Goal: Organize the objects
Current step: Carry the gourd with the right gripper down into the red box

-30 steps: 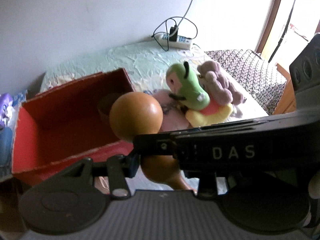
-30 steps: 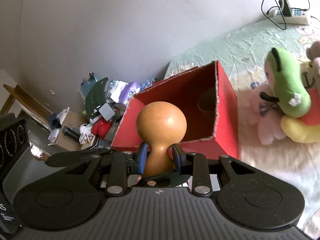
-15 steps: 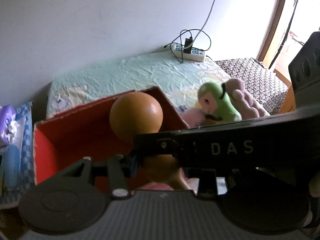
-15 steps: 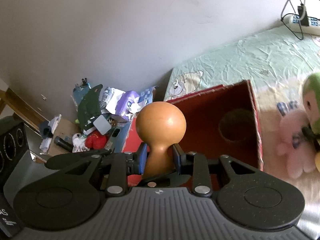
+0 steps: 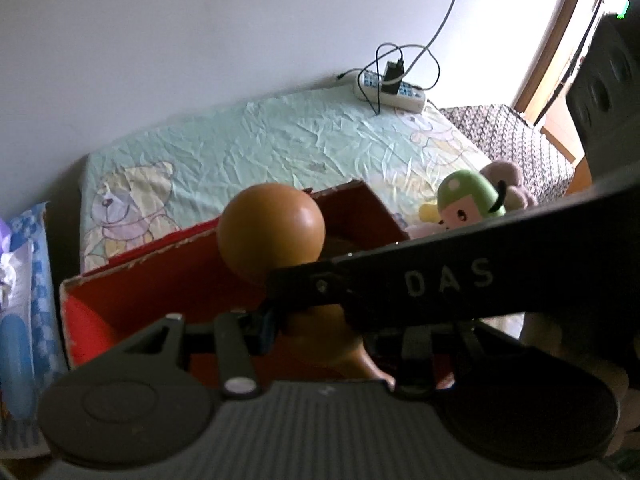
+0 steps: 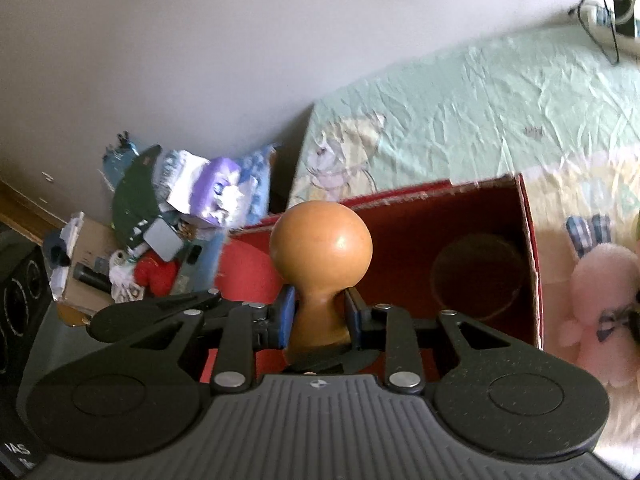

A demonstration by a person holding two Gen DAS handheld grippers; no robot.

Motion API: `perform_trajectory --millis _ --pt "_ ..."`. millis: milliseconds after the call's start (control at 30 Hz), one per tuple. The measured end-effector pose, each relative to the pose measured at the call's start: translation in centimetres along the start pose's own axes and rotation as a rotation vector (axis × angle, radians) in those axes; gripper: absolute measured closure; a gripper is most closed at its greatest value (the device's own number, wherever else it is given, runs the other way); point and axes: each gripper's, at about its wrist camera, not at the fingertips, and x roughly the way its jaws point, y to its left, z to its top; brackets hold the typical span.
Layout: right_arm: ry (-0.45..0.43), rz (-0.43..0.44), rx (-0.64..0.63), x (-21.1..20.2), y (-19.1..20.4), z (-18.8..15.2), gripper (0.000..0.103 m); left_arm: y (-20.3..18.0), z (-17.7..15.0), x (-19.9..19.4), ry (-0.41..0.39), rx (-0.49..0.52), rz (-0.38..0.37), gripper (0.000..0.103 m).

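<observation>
Between the blue pads of the right gripper (image 6: pixel 320 314), at the centre of the right wrist view, stands an orange-brown wooden gourd (image 6: pixel 320 252); its narrow neck is pinched by both pads, its round head rises above them, and it hangs in front of the open red box (image 6: pixel 472 216). From the left wrist view the same gourd (image 5: pixel 272 236) sits at centre frame, its wider lower bulb low between the fingers of the left gripper (image 5: pixel 320 332); the right-hand tool's black bar marked DAS crosses in front and hides the far finger, so that grasp seems closed on the lower bulb, though only the near blue pad can be seen against it. Inside the box, toward its right end, a dark round shape (image 6: pixel 478 276) lies on the floor of it; what it is cannot be told. The box rests on a pale green sheet (image 6: pixel 480 100) printed with cartoon bears; a pink plush toy (image 6: pixel 600 308) lies just beside the box at the right edge, and a green-headed plush (image 5: pixel 470 200) shows at right of the left wrist view. A white power strip (image 5: pixel 390 92) with a black charger lies on the sheet's far edge by the wall; clutter (image 6: pixel 160 240) is heaped at left below the bed.
</observation>
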Motion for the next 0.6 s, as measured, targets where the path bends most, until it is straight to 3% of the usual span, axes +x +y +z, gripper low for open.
perform_trajectory --millis 600 --pt "0.139 -0.029 0.063 6.2 -4.3 0.3 0.075 2.3 -1.0 9.0 0.22 -0.074 0.012 0.065"
